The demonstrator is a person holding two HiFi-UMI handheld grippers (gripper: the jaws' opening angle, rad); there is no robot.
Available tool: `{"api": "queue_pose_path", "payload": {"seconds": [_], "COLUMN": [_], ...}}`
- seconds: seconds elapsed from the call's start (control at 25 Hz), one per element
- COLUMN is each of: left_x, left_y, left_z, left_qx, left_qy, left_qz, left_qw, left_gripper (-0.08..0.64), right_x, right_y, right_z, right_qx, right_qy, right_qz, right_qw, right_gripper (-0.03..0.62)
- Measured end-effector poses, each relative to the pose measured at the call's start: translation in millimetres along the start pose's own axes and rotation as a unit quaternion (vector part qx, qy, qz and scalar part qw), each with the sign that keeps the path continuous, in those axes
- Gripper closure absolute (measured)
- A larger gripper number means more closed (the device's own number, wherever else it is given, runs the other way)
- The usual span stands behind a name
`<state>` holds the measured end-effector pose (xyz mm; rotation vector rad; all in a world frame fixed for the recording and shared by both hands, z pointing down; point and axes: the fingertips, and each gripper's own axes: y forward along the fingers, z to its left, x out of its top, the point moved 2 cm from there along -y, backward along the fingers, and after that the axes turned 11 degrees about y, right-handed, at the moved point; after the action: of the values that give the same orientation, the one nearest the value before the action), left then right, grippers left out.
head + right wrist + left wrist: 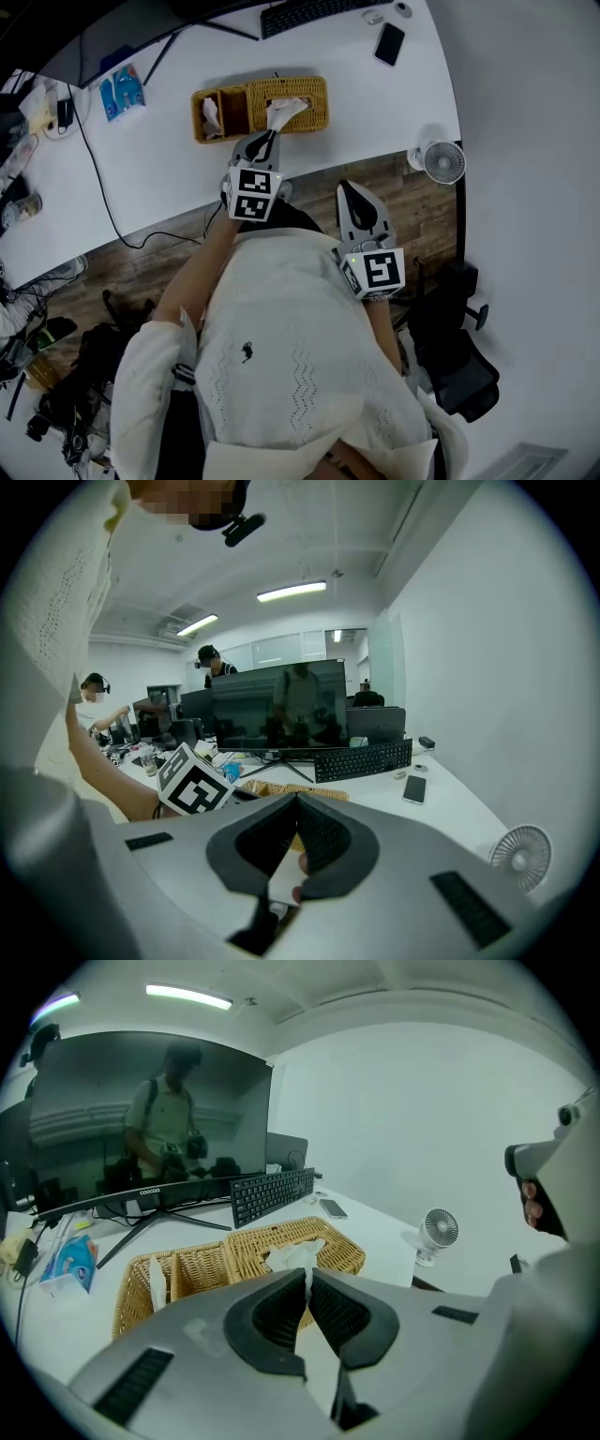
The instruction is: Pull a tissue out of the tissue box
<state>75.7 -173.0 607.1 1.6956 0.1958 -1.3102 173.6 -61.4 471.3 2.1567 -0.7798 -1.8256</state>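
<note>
A woven wicker tissue box (305, 94) lies on the white desk (169, 178), joined to a wicker tray (217, 114) on its left. A white tissue (284, 112) sticks up out of the box's slot. My left gripper (271, 137) is at the box's near side, shut on the lower end of that tissue. In the left gripper view the tissue (292, 1258) runs from the box (333, 1241) into the closed jaws of the left gripper (307, 1282). My right gripper (350, 187) hangs off the desk's near edge, shut with nothing in it; the right gripper view shows it (298, 801) facing the desk.
A keyboard (305, 13), phone (389, 43) and monitor stand sit at the desk's far side. A small fan (442, 161) stands at the right corner, a blue tissue pack (122, 91) to the left. A black cable (98, 187) crosses the desk. An office chair (459, 366) stands right of me.
</note>
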Motion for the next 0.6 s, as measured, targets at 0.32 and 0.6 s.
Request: {"api": "queue_pose_path", "payload": {"seconds": [0.32, 0.6], "left_x": [-3.1, -9.2], "left_y": [-3.1, -6.8], "left_z": [-5.1, -10.3], "left_qx": [0.018, 0.027], "left_qy": [0.0, -0.005], "left_qz": [-0.007, 0.002], "left_qw": [0.9998, 0.9996], "left_gripper": [0.541, 0.541], "right_x": [-1.3, -1.9], "right_y": [-4.5, -9.6], "right_z": [-3.9, -8.1], "right_qx": [0.01, 0.017], "right_qy": [-0.003, -0.007], "right_qz": [-0.001, -0.003], "right_qw": [1.0, 1.0], "right_gripper": [0.591, 0.591]}}
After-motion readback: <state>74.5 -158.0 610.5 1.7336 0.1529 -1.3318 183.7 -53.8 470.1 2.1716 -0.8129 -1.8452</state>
